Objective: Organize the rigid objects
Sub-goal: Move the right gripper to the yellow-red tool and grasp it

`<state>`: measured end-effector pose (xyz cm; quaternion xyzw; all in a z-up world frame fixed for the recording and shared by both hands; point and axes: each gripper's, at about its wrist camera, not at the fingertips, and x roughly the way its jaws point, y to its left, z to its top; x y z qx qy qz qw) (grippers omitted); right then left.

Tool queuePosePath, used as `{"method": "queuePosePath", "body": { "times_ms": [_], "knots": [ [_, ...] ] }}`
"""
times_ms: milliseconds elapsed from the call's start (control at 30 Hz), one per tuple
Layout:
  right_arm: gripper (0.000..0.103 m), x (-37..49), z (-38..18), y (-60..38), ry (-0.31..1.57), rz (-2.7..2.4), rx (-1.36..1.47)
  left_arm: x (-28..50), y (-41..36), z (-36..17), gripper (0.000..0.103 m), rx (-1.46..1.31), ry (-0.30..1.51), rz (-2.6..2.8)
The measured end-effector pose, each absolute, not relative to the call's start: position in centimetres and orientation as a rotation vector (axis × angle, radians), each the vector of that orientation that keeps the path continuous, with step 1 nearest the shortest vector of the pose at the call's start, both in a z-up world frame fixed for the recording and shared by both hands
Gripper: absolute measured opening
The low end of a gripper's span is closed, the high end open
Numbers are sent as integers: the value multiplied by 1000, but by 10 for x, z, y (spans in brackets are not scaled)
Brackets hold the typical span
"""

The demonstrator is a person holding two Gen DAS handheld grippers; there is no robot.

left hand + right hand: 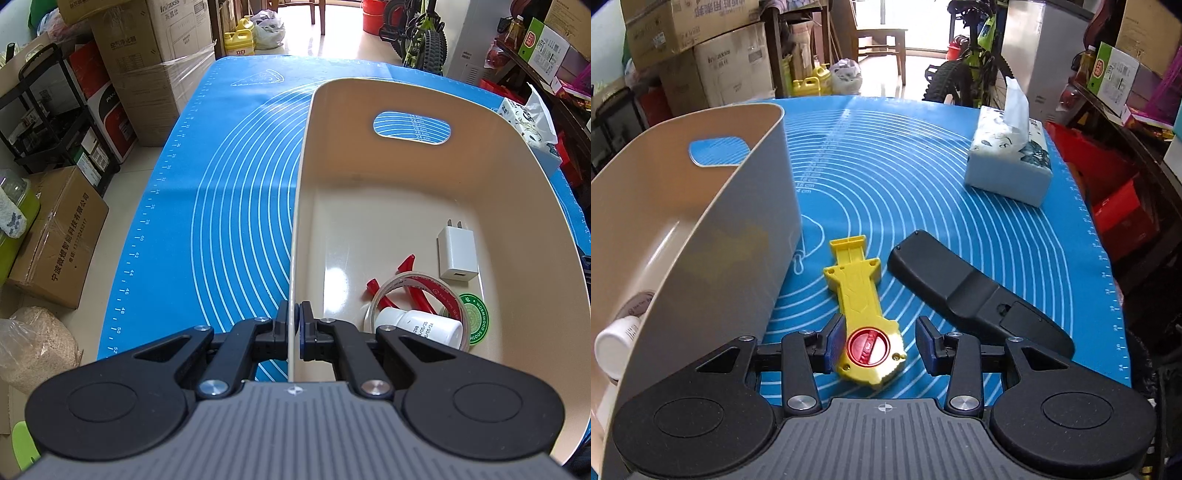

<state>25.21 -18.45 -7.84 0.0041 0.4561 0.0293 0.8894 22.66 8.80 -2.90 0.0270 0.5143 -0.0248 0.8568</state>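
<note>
Left gripper (294,325) was clamped on the side wall of the beige bin (406,206). Inside lay a white charger (457,254), tape roll (413,295) and white bottle (421,326). Right gripper (880,341) stood wide, straddling the yellow toy launcher (858,291) on the blue mat (923,192); a black remote (971,291) lay just beside it.

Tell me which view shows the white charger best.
The left wrist view. It looks down into the beige bin, where the white charger lies in full on the floor beside the tape roll. In the right wrist view the bin's wall hides it.
</note>
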Motion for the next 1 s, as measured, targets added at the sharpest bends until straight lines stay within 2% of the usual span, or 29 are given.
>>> {"method": "queuePosePath", "body": {
  "times_ms": [100,233,533,600,700,1000],
  "knots": [
    [53,252,-80,-184,941,81,25,227,88,-29,6,57,1081,-52],
    [60,250,-80,-178,937,103,1,227,88,-29,6,58,1081,-51],
    [60,253,-94,-177,971,104,-19,227,88,-29,6,59,1081,-49],
    [59,254,-98,-176,978,105,-29,227,88,-30,6,60,1081,-49],
    [51,253,-99,-174,964,110,-44,227,88,-30,6,61,1081,-49],
    [50,247,-84,-169,877,106,-69,227,88,-30,6,57,1081,-50]
  ]
}}
